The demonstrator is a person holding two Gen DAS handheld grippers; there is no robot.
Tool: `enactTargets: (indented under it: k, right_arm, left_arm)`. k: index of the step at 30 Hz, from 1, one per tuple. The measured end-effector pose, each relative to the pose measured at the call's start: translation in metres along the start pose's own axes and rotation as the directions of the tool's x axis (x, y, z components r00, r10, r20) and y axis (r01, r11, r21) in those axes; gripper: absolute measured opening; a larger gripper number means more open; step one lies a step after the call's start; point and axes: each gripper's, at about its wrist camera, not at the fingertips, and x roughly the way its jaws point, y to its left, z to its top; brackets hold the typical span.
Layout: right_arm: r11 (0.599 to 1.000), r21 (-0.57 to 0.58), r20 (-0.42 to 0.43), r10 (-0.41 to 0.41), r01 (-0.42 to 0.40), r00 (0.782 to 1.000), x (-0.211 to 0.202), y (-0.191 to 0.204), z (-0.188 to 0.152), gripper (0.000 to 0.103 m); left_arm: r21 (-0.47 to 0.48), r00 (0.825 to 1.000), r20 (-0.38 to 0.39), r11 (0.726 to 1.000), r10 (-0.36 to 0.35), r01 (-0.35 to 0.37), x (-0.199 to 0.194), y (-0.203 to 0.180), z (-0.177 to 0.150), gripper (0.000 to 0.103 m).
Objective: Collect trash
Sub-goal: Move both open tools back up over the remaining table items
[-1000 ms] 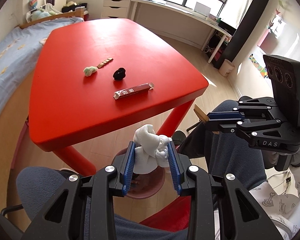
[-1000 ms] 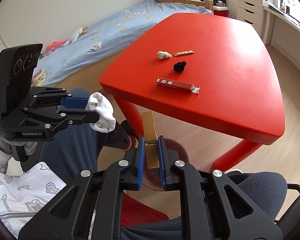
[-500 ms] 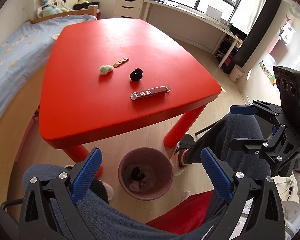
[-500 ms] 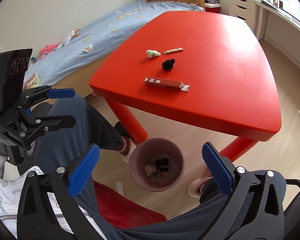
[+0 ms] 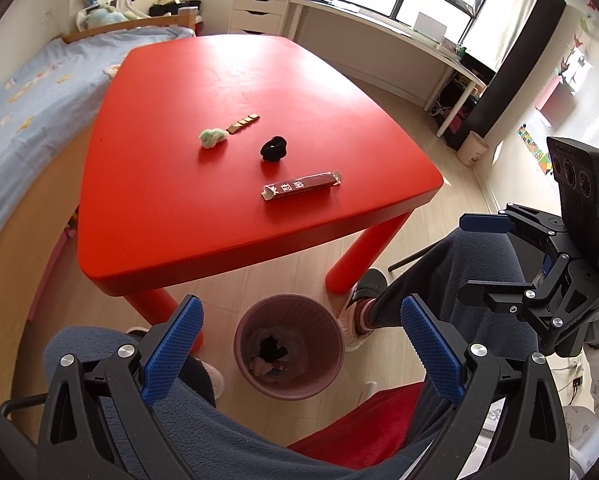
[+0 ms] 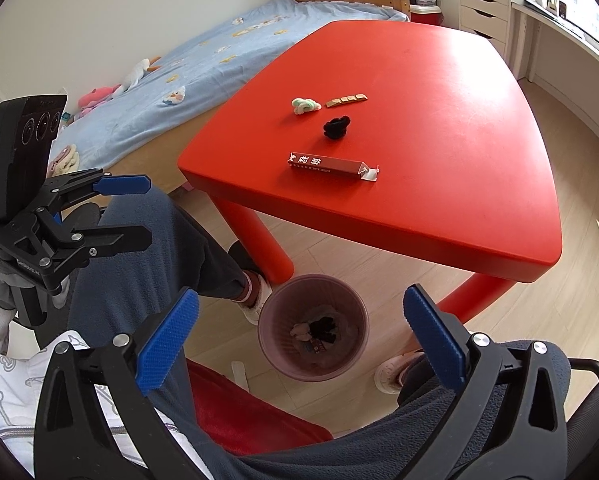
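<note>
A pink waste bin (image 5: 289,346) (image 6: 313,326) stands on the floor by the red table (image 5: 187,208) (image 6: 439,184), with scraps inside. My left gripper (image 5: 299,312) hangs open above it, nothing between its blue pads. My right gripper (image 6: 301,306) is likewise open and empty over the bin. On the table lie a dark red wrapper box (image 5: 301,186) (image 6: 331,166), a black crumpled lump (image 5: 273,149) (image 6: 336,127), a green-white wad (image 5: 212,137) (image 6: 305,105) and a strip of tan pieces (image 5: 242,123) (image 6: 346,100).
A person's legs in dark trousers (image 5: 451,280) (image 6: 159,248) flank the bin, shoes beside it. A red chair seat (image 5: 359,432) lies below. A bed (image 5: 23,92) runs along the table's far side; a desk and drawers (image 5: 259,8) stand under the window.
Both grippers opened wide. The white tissue wad left the left jaws and the wooden piece left the right jaws; neither is between them now. The hands barely moved.
</note>
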Motion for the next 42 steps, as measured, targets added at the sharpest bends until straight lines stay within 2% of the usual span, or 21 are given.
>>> enactTargets:
  k: [13, 23, 31, 37, 42]
  right_arm:
    - [0.999, -0.053, 0.001, -0.001, 0.001, 1.000, 0.001, 0.002, 0.016, 0.100]
    - [0.991, -0.135, 0.014, -0.004, 0.006, 1.000, 0.002, -0.005, 0.052, 0.100]
    - [0.967, -0.256, -0.023, -0.013, 0.006, 1.000, 0.021, -0.012, 0.090, 0.100]
    - [0.934, -0.357, -0.071, -0.017, -0.009, 0.997, 0.042, -0.014, 0.110, 0.100]
    - [0.918, -0.394, -0.124, -0.003, -0.046, 0.992, 0.063, -0.018, 0.121, 0.100]
  left_arm:
    - [-0.011, 1.000, 0.024, 1.000, 0.007, -0.007, -0.003, 0.010, 0.016, 0.095]
    - [0.021, 0.998, 0.045, 0.999, 0.033, -0.034, -0.001, 0.023, 0.050, 0.095]
    - [0.050, 0.998, 0.049, 0.998, 0.046, -0.049, 0.008, 0.040, 0.089, 0.095]
    - [0.080, 0.999, 0.016, 0.995, 0.050, -0.051, 0.027, 0.053, 0.113, 0.095]
    - [0.098, 0.998, -0.020, 0.994, 0.059, -0.057, 0.048, 0.061, 0.130, 0.095]
